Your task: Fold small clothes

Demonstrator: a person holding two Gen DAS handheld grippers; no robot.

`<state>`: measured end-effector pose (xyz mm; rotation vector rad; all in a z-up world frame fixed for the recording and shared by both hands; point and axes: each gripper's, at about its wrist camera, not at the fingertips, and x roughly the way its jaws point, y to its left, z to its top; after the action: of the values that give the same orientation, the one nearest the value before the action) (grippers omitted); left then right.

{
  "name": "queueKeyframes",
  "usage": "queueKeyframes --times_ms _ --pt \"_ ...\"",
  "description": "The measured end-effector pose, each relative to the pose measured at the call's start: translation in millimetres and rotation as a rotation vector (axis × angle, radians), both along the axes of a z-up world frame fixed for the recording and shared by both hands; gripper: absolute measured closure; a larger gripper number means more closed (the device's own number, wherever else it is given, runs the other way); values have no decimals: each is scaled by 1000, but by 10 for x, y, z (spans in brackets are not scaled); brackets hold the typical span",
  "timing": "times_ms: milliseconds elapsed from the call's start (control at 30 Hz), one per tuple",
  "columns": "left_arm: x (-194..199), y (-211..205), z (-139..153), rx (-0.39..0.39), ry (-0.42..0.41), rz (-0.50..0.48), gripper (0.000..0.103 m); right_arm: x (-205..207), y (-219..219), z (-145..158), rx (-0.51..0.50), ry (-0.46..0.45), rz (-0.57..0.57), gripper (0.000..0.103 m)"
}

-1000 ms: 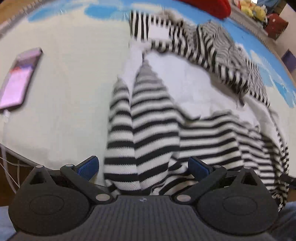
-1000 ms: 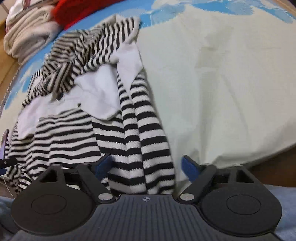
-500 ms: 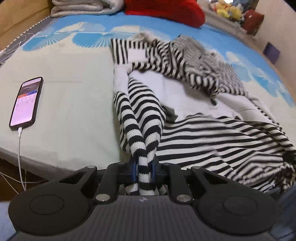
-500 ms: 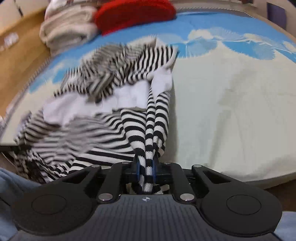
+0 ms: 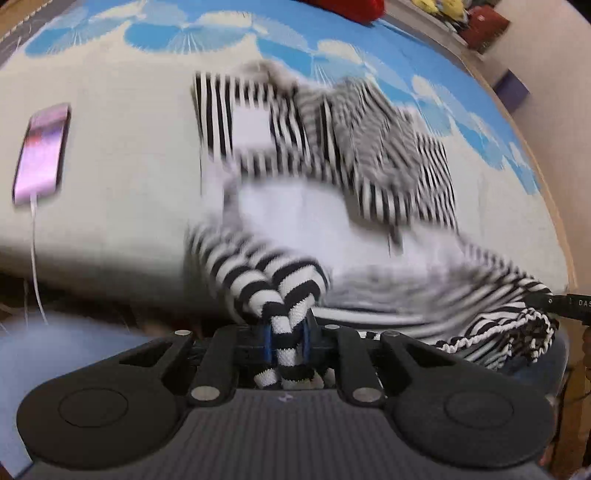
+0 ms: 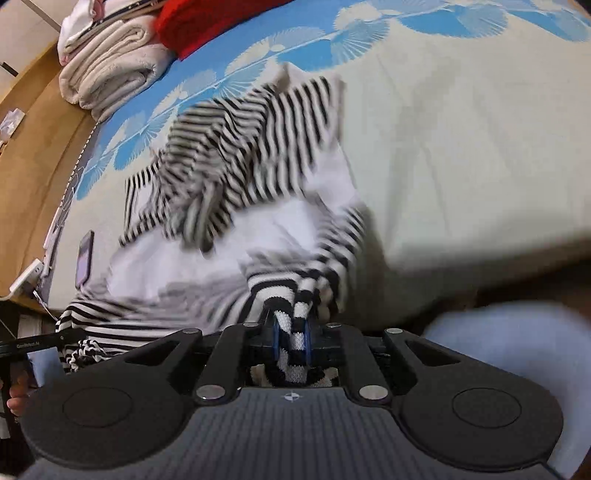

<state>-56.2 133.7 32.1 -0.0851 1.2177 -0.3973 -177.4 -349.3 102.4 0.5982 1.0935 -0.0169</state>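
A black-and-white striped garment (image 5: 332, 155) with white panels lies crumpled on the bed, blurred by motion. My left gripper (image 5: 287, 339) is shut on a bunched striped edge of it at the near side, with the cloth rising off the bed. In the right wrist view the same striped garment (image 6: 236, 147) spreads up and to the left, and my right gripper (image 6: 291, 341) is shut on another bunched striped edge. The far part of the garment still rests on the sheet. The other gripper's black tip (image 5: 561, 302) shows at the right edge of the left wrist view.
A phone (image 5: 42, 153) on a white cable lies on the cream sheet at left. Folded cream towels (image 6: 107, 62) and a red cushion (image 6: 207, 26) sit at the bed's far end. The bedspread (image 6: 461, 140) stretches to the right. Wooden floor lies beyond the bed.
Both grippers went from open around the striped edge to shut on it, then rose, lifting the near edge off the bed. The view pulled back and more of the bed shows.
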Motion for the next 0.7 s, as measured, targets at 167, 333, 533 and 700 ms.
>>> queueKeyframes --times_ms 167,333,533,700 --pt "2070 -225 294 98 -16 265 36 1962 -286 245 -148 57 -200 59" --pt "2882 -330 334 235 -124 376 8 2241 -356 308 -224 -154 -273 21" --pt "2369 -260 -76 -13 -314 214 1 1774 -260 -138 -240 -400 -113 19" --pt "2279 -452 -678 32 -375 80 1 2062 -10 -581 -485 -398 37 19"
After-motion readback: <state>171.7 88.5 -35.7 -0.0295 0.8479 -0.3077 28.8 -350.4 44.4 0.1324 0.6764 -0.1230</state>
